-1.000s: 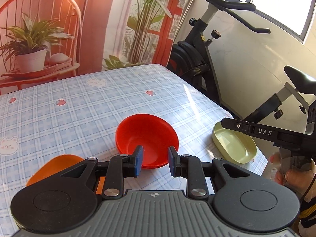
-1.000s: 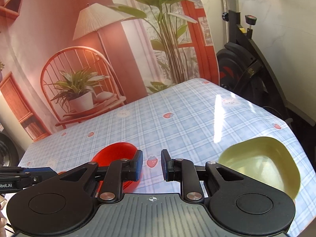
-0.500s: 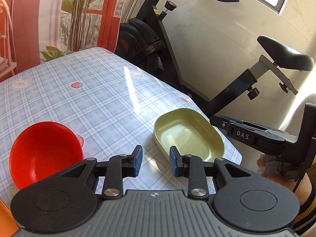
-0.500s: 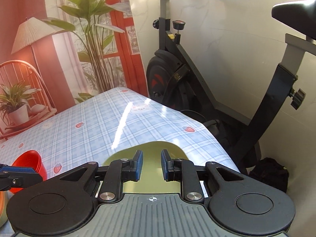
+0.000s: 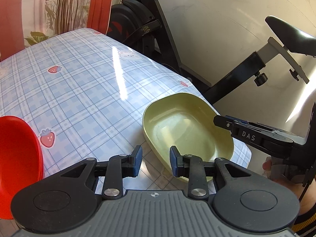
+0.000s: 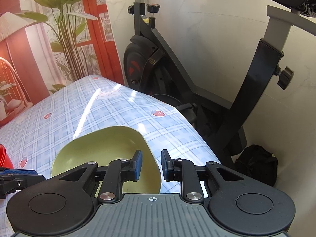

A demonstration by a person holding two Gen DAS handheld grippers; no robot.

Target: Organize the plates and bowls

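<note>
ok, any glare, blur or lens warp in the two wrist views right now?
Left wrist: a bright glare streak runs across the tablecloth; fisheye bends the table edge; the green dish is sharp, with soft reflections inside. Right wrist: a similar streak on the cloth beyond the dish; the exercise bike frame bows; focus crisp, no motion blur.

Non-task items: table surroundings.
Plaid tablecloth (image 5: 83, 90) with strawberry and bear prints; black exercise bike (image 6: 167, 63) beside table against pale wall; black bag (image 6: 256, 165) on floor; plant-printed backdrop (image 6: 59, 35).
</note>
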